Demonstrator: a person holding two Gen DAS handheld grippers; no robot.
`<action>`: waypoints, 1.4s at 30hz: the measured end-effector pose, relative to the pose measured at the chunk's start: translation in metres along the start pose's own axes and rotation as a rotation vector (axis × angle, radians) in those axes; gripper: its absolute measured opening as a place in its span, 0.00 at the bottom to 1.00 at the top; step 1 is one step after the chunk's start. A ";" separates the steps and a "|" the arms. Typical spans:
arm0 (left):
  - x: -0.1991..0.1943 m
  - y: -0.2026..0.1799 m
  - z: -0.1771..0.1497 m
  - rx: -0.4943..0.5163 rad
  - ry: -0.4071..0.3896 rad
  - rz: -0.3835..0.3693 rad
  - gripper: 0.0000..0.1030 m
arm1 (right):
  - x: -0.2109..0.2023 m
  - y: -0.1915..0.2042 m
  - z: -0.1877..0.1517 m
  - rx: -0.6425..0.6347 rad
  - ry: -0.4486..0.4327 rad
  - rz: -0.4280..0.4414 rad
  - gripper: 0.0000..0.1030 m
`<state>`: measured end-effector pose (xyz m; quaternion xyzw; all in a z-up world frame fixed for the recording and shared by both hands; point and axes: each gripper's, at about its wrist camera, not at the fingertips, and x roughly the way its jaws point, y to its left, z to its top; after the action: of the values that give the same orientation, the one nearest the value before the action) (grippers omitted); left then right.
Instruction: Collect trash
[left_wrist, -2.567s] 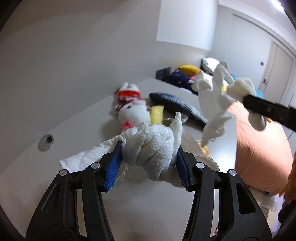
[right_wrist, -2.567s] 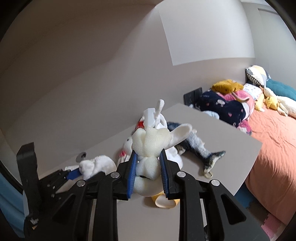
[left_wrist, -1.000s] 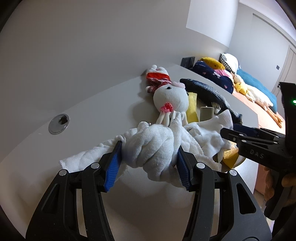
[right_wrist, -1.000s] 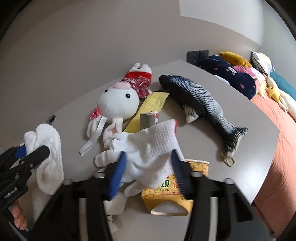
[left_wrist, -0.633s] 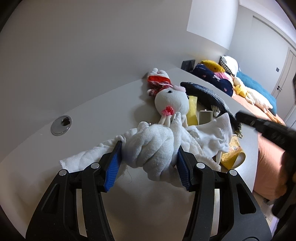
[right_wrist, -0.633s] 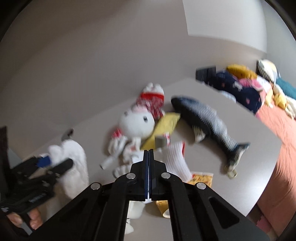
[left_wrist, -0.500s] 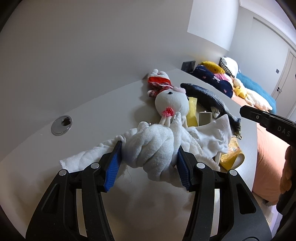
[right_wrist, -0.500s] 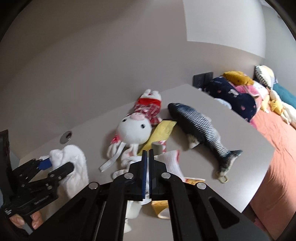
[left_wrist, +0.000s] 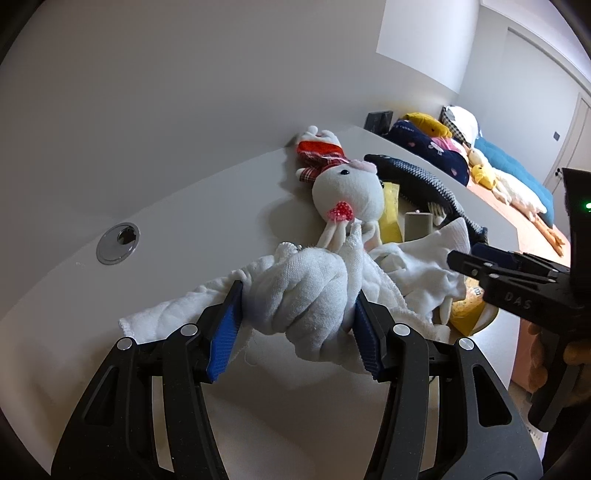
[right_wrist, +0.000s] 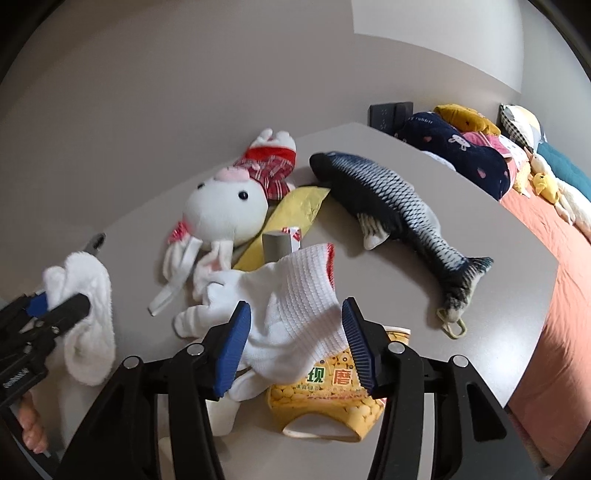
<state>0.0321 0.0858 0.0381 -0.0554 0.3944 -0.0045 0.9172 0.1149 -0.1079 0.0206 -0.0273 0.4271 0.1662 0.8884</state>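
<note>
Left tool (left_wrist: 297, 325) clamps white towel (left_wrist: 306, 291); right tool (right_wrist: 295, 345) just opened around glove (right_wrist: 291, 306); "DAS" embossed.

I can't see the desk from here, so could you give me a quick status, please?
Left gripper shut on white cloth. Right gripper just opened, straddling white glove. Glove drapes over yellow cup; plush rabbit close behind.

The right gripper (left_wrist: 469, 258), at the right of the left wrist view, bears the raised letters "DAS" on its black finger. In the right wrist view, the yellow cup (right_wrist: 325, 398) lying at lower centre carries the Chinese characters "现" in green and "磨" in red, with a line of smaller print beneath them too small to read. Nothing else legible shows.
</note>
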 end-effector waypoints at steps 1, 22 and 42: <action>0.001 0.001 0.000 -0.002 0.003 0.001 0.53 | 0.004 0.001 0.000 -0.009 0.015 -0.001 0.31; -0.022 -0.025 0.006 0.047 -0.044 -0.054 0.53 | -0.141 0.004 0.035 0.004 -0.313 0.106 0.08; -0.042 -0.157 -0.027 0.227 -0.023 -0.228 0.53 | -0.203 -0.093 -0.079 0.175 -0.288 -0.059 0.08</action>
<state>-0.0108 -0.0711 0.0668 0.0040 0.3721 -0.1525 0.9156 -0.0326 -0.2658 0.1173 0.0618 0.3072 0.1043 0.9439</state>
